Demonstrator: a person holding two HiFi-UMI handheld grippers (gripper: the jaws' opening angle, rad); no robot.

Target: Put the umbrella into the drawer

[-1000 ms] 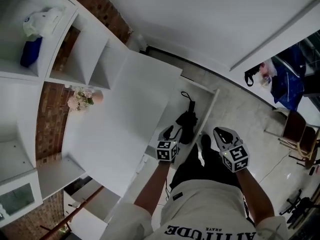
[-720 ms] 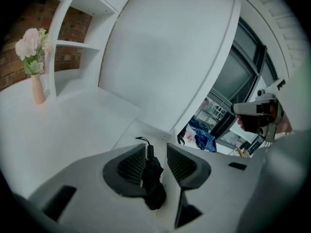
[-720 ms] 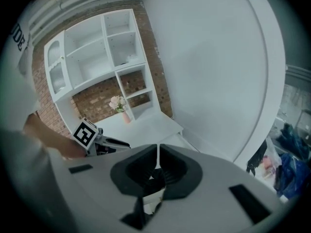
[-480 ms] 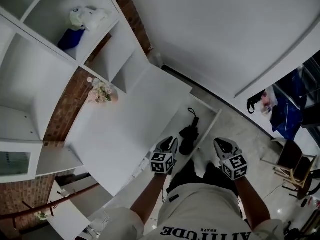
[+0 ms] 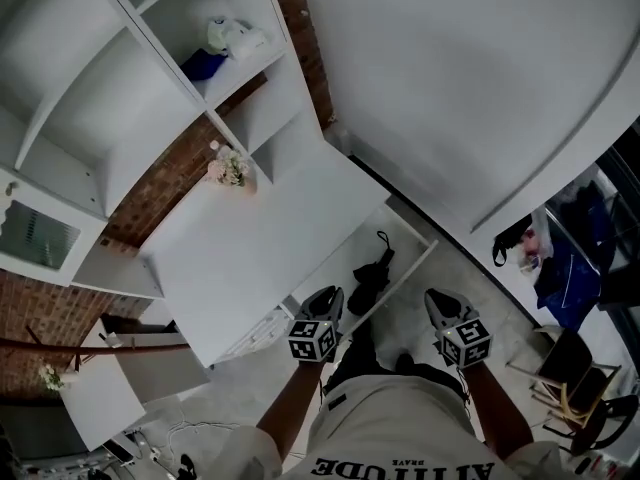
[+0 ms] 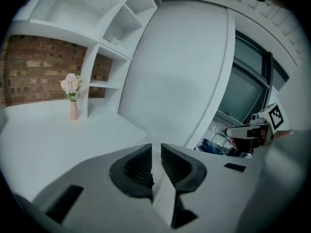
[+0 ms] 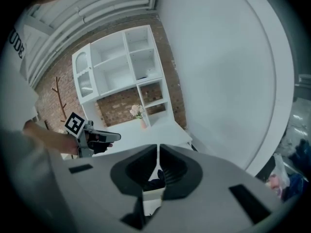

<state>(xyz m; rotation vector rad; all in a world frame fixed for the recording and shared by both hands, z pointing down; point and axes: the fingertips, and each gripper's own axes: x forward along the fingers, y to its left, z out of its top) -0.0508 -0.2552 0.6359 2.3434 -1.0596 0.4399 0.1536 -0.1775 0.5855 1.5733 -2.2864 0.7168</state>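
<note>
The black folded umbrella (image 5: 368, 278) lies in the open white drawer (image 5: 410, 260) under the cabinet top. Both grippers hang above and short of the drawer, apart from the umbrella. My left gripper (image 5: 331, 295) (image 6: 156, 147) holds nothing; its jaws have just been closing and only a narrow gap is left between the pads. My right gripper (image 5: 436, 298) (image 7: 158, 147) is shut with its tips together and nothing in them. In the right gripper view a dark bit of the umbrella (image 7: 156, 180) shows under the jaws, with the left gripper (image 7: 95, 137) off to the left.
A broad white cabinet top (image 5: 250, 253) runs left of the drawer, with a small vase of flowers (image 5: 231, 168) at its far end. White shelving (image 5: 120, 98) rises behind it against brick. Hanging bags (image 5: 550, 258) and a chair (image 5: 570, 388) stand at the right.
Both grippers have risen and drawn back from the drawer. The left jaws have narrowed. The umbrella stays lying in the drawer, and the head view takes in more of the shelving.
</note>
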